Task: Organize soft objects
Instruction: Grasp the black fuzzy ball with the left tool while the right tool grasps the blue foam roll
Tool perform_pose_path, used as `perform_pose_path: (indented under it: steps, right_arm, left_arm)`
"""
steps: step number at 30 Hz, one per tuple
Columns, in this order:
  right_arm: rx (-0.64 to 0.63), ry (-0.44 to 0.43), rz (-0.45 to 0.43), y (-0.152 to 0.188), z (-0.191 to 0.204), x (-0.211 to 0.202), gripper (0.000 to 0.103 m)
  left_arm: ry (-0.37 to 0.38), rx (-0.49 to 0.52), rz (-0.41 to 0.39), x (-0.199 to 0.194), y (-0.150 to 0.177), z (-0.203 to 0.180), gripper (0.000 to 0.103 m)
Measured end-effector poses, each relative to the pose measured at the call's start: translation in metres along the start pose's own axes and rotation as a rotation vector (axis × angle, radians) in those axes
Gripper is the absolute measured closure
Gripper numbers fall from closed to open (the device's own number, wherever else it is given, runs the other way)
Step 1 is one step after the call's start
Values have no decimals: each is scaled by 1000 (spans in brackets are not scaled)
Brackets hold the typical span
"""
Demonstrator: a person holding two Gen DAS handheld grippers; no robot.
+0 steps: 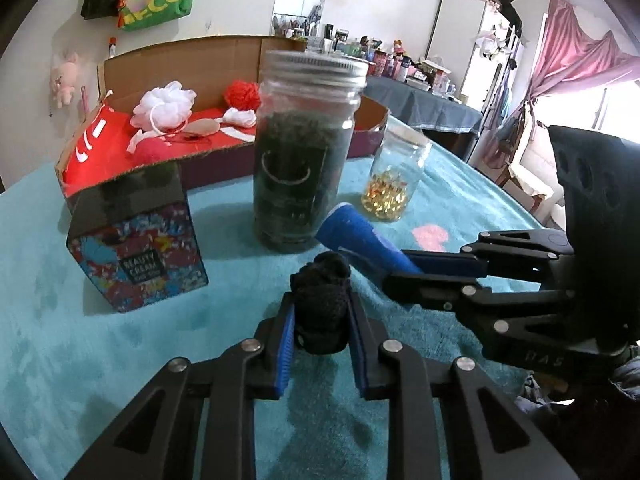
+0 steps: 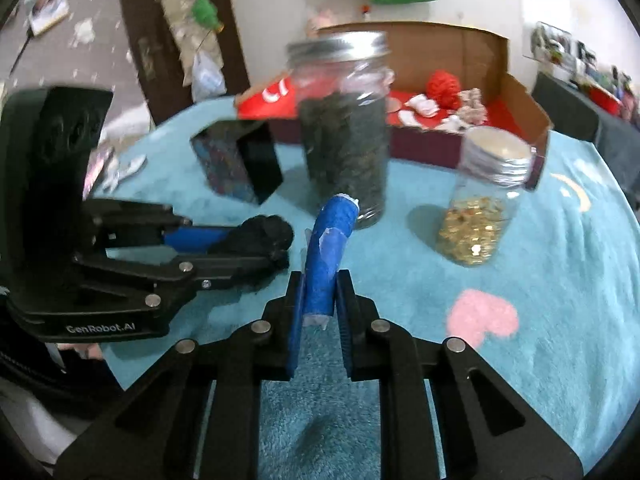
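Black knit piece (image 1: 322, 304) clamped in left tool (image 1: 320, 320)

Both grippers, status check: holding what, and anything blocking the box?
Left gripper shut on black knit ball. Right gripper shut on blue roll. Tall jar stands between them and cardboard box.

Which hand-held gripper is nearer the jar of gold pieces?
Right. The right hand-held gripper, holding a blue roll, sits nearer the gold jar; the left hand-held gripper sits farther.

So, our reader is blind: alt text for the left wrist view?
The left gripper clamps a black knitted ball above a teal blanket; the right gripper holds a blue roll beside a dark-filled jar.
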State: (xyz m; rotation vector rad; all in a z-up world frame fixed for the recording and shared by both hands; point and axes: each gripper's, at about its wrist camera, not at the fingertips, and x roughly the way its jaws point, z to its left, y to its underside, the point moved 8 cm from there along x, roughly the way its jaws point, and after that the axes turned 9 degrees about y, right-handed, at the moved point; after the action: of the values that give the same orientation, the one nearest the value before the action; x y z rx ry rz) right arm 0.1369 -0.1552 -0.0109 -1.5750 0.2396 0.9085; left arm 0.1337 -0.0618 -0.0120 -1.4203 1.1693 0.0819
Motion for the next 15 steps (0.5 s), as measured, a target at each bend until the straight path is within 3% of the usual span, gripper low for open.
perform_pose_path:
  steps: [15]
  right_arm:
    - [24, 6, 12, 0, -12, -8, 88]
  left_arm:
    - [4, 8, -7, -1, -7, 2, 78]
